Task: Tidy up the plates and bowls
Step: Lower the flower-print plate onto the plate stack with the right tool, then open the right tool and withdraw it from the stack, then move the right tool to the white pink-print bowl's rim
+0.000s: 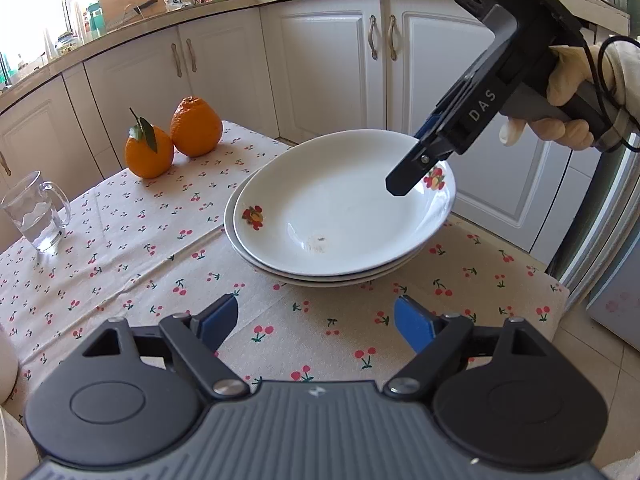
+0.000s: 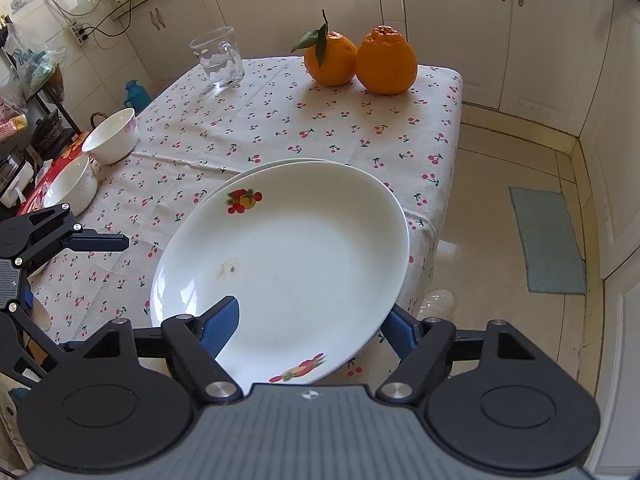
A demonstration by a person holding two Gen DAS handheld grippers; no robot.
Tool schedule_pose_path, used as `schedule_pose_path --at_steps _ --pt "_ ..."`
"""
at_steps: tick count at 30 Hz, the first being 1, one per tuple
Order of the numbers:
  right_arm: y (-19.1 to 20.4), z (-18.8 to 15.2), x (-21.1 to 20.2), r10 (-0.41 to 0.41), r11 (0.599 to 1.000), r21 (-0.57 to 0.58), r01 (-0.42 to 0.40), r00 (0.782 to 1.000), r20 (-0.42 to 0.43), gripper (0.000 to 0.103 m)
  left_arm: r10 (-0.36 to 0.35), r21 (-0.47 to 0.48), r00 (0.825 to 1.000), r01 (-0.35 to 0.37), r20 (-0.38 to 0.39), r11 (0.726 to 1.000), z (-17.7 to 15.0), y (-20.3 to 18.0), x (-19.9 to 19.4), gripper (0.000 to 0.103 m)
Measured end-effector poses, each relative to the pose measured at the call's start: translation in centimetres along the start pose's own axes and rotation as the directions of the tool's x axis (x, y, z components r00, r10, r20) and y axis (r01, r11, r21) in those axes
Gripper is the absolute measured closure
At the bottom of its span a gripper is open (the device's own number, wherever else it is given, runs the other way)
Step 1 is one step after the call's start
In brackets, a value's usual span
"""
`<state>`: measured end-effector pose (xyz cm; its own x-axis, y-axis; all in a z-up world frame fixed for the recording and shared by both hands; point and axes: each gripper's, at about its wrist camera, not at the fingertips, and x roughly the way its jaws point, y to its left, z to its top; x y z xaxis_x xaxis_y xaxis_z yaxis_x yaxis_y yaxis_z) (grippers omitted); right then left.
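Two white plates with fruit prints are stacked on the cherry-print tablecloth. The top plate (image 1: 340, 208) (image 2: 288, 264) rests on the lower plate (image 1: 240, 240) (image 2: 256, 170). My right gripper (image 2: 312, 328) (image 1: 416, 156) straddles the top plate's near rim, one blue pad above, one below, jaws wide, not clamped. My left gripper (image 1: 316, 320) is open and empty above the cloth in front of the plates; it also shows in the right wrist view (image 2: 120, 242). Two white bowls (image 2: 114, 136) (image 2: 74, 184) sit at the table's left edge.
Two oranges (image 1: 172, 140) (image 2: 360, 60) and a glass mug of water (image 1: 36, 212) (image 2: 218, 58) stand at the table's far side. White cabinets (image 1: 328, 64) lie beyond. The table edge and tiled floor (image 2: 500, 208) are right of the plates.
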<state>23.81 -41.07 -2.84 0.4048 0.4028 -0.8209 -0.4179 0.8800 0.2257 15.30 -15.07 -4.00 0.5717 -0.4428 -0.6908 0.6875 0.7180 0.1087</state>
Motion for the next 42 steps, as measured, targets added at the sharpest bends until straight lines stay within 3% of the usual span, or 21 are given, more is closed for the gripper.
schedule_pose_path --at_steps 10,13,16,20,25,30,34,42 --pt "0.5 -0.5 -0.1 -0.026 1.000 0.010 0.026 1.000 -0.010 0.018 -0.002 0.001 1.000 0.002 0.011 1.000 -0.3 0.0 -0.7 0.017" --pt "1.0 -0.6 -0.8 -0.009 1.000 0.004 0.009 1.000 0.021 0.013 -0.003 0.000 1.000 0.003 0.027 1.000 -0.4 -0.1 -1.2 0.017" --pt "2.2 -0.4 -1.8 -0.043 0.999 -0.021 0.045 0.997 0.058 0.002 0.001 -0.006 0.998 -0.001 0.063 1.000 -0.4 -0.1 -2.1 0.010" --pt "4.6 -0.5 -2.7 -0.088 0.993 -0.067 0.095 0.991 0.096 0.000 0.004 -0.022 0.994 -0.001 0.113 1.000 -0.4 0.2 -3.6 0.006" --pt "7.8 -0.9 -3.4 -0.183 0.979 -0.065 0.193 0.973 0.141 0.000 0.010 -0.038 0.987 -0.004 0.162 0.999 -0.8 0.6 -5.3 0.003" --pt "10.5 -1.6 -3.9 -0.228 0.971 -0.026 0.237 0.955 0.190 0.000 0.020 -0.036 0.984 -0.014 0.179 0.999 -1.9 0.7 -7.1 0.002" --pt "13.6 -2.5 -3.8 -0.298 0.946 -0.046 0.319 0.921 0.252 0.000 0.039 -0.049 0.981 -0.030 0.189 0.998 -3.2 1.1 -8.6 0.002" --pt "19.1 -4.4 -2.4 -0.275 0.953 -0.039 0.302 0.910 0.310 0.000 0.096 -0.091 0.978 -0.080 0.184 0.993 -7.2 3.1 -12.1 0.002"
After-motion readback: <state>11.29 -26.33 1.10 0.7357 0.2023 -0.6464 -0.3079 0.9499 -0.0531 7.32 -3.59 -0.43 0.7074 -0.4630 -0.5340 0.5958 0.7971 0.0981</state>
